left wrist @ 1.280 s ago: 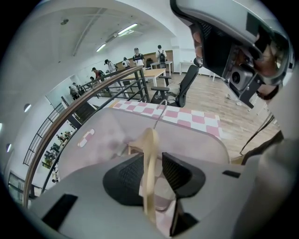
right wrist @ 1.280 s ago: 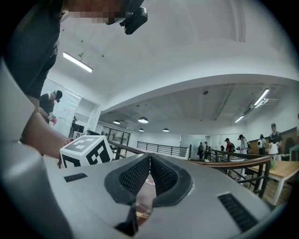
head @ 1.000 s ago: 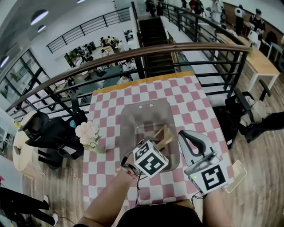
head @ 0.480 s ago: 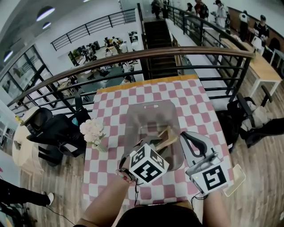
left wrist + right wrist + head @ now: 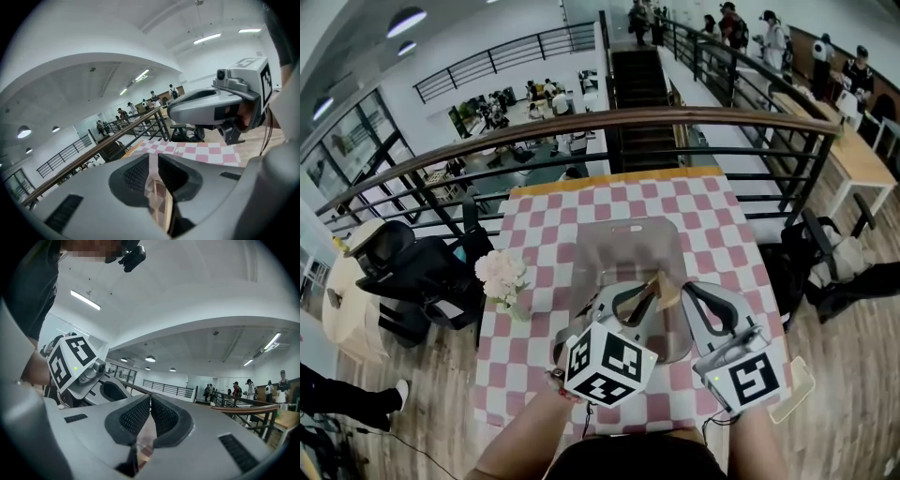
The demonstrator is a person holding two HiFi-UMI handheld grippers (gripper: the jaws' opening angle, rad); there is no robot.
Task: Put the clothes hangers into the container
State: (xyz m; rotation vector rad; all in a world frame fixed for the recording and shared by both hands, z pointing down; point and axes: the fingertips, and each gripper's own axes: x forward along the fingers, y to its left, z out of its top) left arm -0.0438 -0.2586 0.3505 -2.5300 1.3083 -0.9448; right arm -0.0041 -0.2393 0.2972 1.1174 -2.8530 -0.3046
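Note:
A wooden clothes hanger (image 5: 660, 289) lies tilted inside the clear plastic container (image 5: 623, 227) on the checkered table (image 5: 534, 211). My left gripper (image 5: 630, 298) hovers over the container's near half. Its jaws are closing and a narrow gap remains. Nothing sits between the pads; through the gap in the left gripper view (image 5: 153, 161) I see the hanger (image 5: 162, 206) lower down. My right gripper (image 5: 698, 295) hangs over the container's right rim. In the right gripper view (image 5: 150, 401) its pads meet with nothing held.
A vase of pale flowers (image 5: 502, 274) stands on the table left of the container. A dark railing (image 5: 609, 119) runs past the table's far edge. A black chair (image 5: 403, 272) is on the left and a chair with a bag (image 5: 825, 253) on the right.
My left gripper has pulled back toward me and risen, and its jaws have narrowed. The hanger stays in the container. The right gripper has barely moved.

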